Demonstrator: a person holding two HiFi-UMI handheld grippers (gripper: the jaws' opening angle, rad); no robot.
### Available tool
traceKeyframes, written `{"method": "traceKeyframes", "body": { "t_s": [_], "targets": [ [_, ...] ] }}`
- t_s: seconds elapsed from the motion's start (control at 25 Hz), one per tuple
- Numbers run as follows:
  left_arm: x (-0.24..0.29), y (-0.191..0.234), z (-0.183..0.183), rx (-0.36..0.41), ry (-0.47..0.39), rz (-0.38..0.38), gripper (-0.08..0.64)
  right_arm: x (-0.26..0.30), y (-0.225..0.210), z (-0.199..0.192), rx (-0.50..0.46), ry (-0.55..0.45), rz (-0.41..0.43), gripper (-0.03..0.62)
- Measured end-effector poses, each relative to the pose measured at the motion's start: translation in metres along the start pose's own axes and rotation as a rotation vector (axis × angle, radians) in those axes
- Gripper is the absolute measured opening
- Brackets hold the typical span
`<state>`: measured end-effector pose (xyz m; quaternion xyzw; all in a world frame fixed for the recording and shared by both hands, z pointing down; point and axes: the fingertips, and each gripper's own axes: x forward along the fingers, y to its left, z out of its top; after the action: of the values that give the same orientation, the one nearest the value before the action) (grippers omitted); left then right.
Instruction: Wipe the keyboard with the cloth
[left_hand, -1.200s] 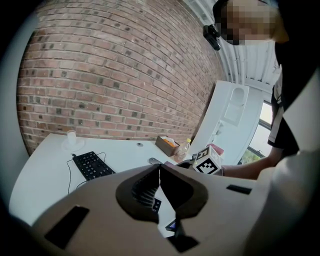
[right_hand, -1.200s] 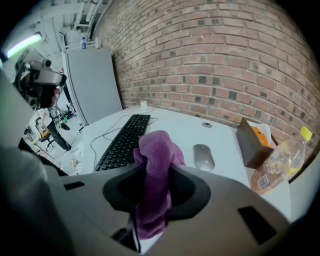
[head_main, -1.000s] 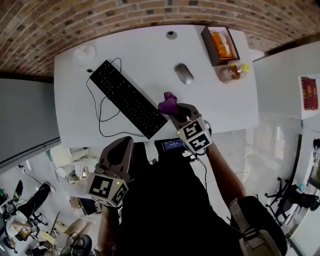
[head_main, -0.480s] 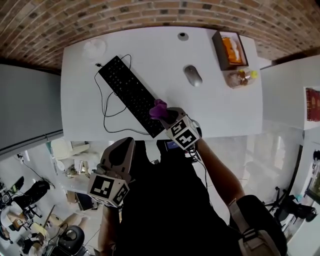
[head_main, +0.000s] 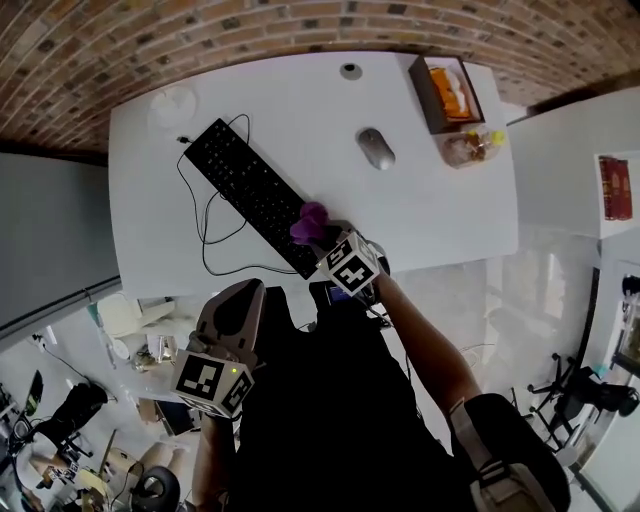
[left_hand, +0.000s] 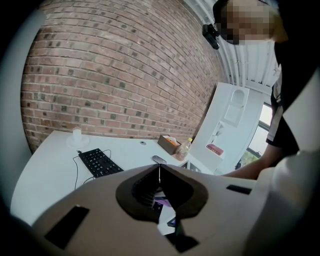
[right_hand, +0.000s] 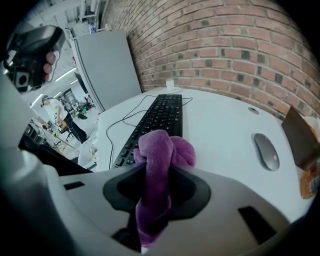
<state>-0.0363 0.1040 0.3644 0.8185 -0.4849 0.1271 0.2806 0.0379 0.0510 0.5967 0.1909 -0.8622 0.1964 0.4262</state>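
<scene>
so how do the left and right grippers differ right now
The right gripper is shut on the purple cloth; the left gripper has its jaws together on nothing. The right gripper is over the near end of the black keyboard; the left gripper sits back by the person's body. Both carry a marker cube.

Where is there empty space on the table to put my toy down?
The biggest bare patch is at the table's front right, between the mouse and the edge. Another lies between the keyboard and mouse. The back right corner is crowded by the box and bottle; the cable loops left of the keyboard.
</scene>
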Motion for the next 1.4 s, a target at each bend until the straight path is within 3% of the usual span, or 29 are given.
{"method": "traceKeyframes", "body": {
  "t_s": [0.24, 0.4, 0.72, 1.4],
  "targets": [
    [-0.003, 0.023, 0.004, -0.003, 0.013, -0.050, 0.014, 0.003, 0.000, 0.000, 0.031, 0.030, -0.049, 0.121],
    [-0.005, 0.043, 0.003, 0.036, 0.050, -0.090, 0.014, 0.009, -0.001, 0.002, 0.078, 0.042, -0.093, 0.121],
    [-0.001, 0.076, 0.021, 0.056, 0.038, -0.174, 0.014, 0.016, -0.005, 0.009, 0.159, 0.059, -0.159, 0.121],
    [-0.010, 0.144, 0.037, 0.092, 0.088, -0.277, 0.014, 0.042, -0.018, 0.054, 0.255, 0.068, -0.283, 0.121]
  ]
}}
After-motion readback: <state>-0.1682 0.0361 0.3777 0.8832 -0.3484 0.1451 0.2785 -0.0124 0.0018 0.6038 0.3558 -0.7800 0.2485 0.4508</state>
